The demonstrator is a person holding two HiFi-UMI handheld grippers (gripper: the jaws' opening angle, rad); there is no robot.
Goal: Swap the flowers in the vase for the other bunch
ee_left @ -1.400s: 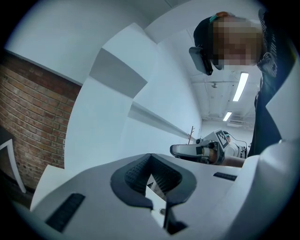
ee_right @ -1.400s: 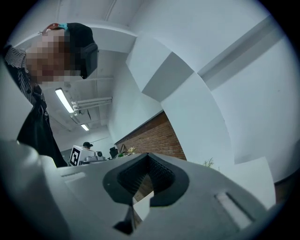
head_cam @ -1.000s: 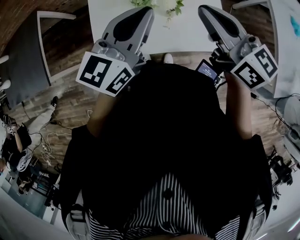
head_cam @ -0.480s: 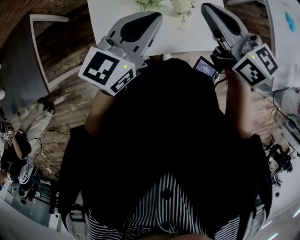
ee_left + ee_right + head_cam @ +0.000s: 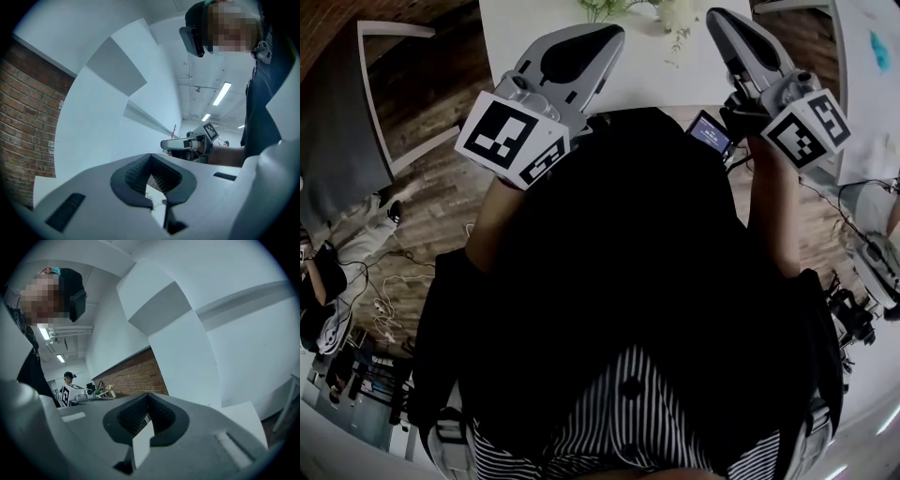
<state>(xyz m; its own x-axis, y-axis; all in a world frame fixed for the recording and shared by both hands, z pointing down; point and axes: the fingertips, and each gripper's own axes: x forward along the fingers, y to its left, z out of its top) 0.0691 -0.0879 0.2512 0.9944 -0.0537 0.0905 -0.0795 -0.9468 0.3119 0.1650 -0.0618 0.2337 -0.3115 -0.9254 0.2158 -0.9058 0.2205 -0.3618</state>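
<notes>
Left gripper (image 5: 614, 34) and right gripper (image 5: 718, 19), both closed and empty, are edging toward the flowers (image 5: 675, 13) on the table (image 5: 525, 37), so swapping isn't starting yet.

so the flowers (image 5: 667, 13) sit on the surface (image 5: 511, 42) at the back, between the left gripper (image 5: 615, 34) and right gripper (image 5: 718, 17), chair (image 5: 382, 112) off left
</notes>
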